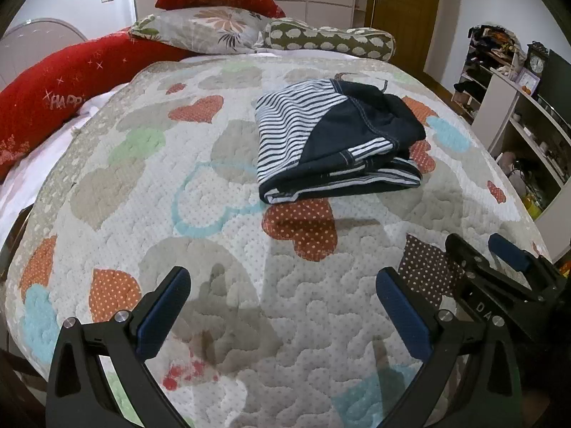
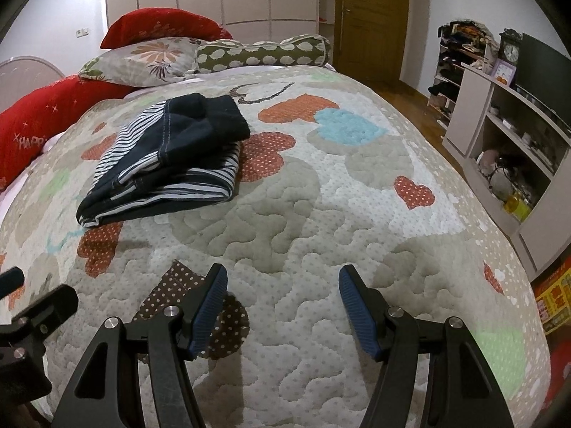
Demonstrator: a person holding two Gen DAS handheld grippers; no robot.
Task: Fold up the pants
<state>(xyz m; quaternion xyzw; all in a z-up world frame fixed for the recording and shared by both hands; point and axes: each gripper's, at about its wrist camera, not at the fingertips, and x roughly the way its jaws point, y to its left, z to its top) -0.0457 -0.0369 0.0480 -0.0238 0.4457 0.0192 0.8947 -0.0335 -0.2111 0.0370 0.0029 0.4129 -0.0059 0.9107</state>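
The pants (image 1: 335,139), dark navy with white-striped panels, lie folded into a compact bundle on the heart-patterned quilt (image 1: 221,242). They also show in the right wrist view (image 2: 167,157), up and left of centre. My left gripper (image 1: 282,281) is open and empty, held over the quilt well in front of the pants. My right gripper (image 2: 283,281) is open and empty too, in front and to the right of the pants. The right gripper also shows at the lower right of the left wrist view (image 1: 499,267).
Red pillows (image 1: 53,92), a floral pillow (image 1: 210,28) and a spotted bolster (image 1: 332,41) lie at the head of the bed. A shelf unit (image 2: 506,142) with a clock and clutter stands to the right. A wooden door (image 2: 371,18) is behind the bed.
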